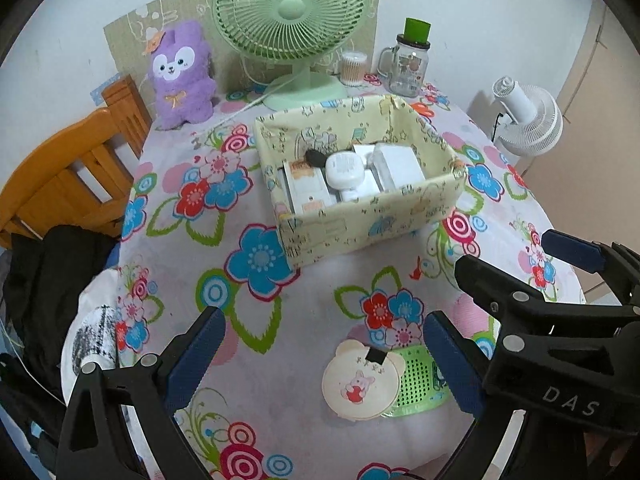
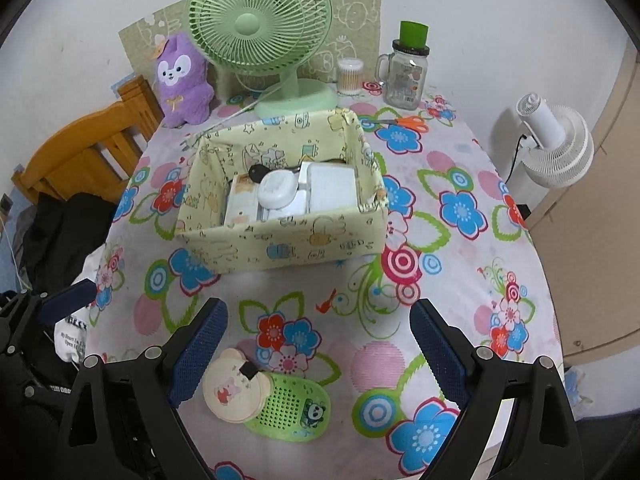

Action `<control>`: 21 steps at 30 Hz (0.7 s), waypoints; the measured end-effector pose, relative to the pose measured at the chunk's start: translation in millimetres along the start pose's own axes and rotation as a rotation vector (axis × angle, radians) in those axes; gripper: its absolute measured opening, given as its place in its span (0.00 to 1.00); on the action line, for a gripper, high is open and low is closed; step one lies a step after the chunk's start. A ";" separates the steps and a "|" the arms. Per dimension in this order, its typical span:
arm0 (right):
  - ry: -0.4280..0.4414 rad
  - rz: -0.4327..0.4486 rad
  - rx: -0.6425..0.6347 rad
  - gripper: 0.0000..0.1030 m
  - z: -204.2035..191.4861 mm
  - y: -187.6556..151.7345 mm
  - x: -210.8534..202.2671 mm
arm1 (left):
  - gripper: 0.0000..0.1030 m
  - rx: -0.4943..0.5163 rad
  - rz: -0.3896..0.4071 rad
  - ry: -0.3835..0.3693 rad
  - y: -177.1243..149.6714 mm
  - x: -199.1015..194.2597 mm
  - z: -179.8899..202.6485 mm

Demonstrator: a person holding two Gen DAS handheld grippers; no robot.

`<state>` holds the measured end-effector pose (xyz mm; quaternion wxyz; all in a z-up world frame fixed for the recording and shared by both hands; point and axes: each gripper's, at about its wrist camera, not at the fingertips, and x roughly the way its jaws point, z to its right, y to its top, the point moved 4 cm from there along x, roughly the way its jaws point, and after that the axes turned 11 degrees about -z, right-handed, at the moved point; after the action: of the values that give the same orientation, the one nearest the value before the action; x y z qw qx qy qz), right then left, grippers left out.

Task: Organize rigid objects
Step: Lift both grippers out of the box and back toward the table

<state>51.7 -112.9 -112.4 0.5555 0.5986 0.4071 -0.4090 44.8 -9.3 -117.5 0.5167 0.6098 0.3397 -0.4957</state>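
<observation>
A yellow fabric box (image 1: 372, 216) (image 2: 280, 244) stands mid-table and holds white boxes, a white round case (image 1: 344, 170) (image 2: 277, 189) and a black key (image 1: 314, 157) (image 2: 256, 172). Near the front lie a cream bear-shaped round case (image 1: 360, 386) (image 2: 232, 390) and a green perforated case (image 1: 418, 380) (image 2: 292, 406), touching each other. My left gripper (image 1: 324, 356) is open and empty above them. My right gripper (image 2: 318, 344) is open and empty; it also shows at the right of the left wrist view (image 1: 516, 268).
A green desk fan (image 1: 290, 16) (image 2: 260, 24), a purple plush (image 1: 182, 76) (image 2: 182, 80), a cotton-swab tub (image 2: 350, 76) and a glass jar (image 1: 408, 64) (image 2: 406, 76) line the back. Orange scissors (image 2: 404, 122) lie behind the box. A wooden chair (image 1: 68, 176) stands left, a white fan (image 2: 556, 144) right.
</observation>
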 end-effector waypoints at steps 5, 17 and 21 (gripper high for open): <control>0.003 -0.017 -0.002 0.91 0.8 -14.0 9.8 | 0.97 0.000 -0.017 -0.001 -12.2 11.5 1.5; 0.015 0.008 0.012 0.91 8.0 -40.3 21.0 | 0.96 0.024 -0.011 -0.032 -27.6 27.2 11.2; 0.016 0.012 0.022 0.91 14.1 -46.4 26.6 | 0.96 0.029 -0.015 -0.037 -31.4 36.4 14.1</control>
<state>16.3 -123.7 -153.5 0.5481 0.6104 0.4036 -0.4050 22.3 -19.2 -161.2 0.5102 0.6055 0.3274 -0.5156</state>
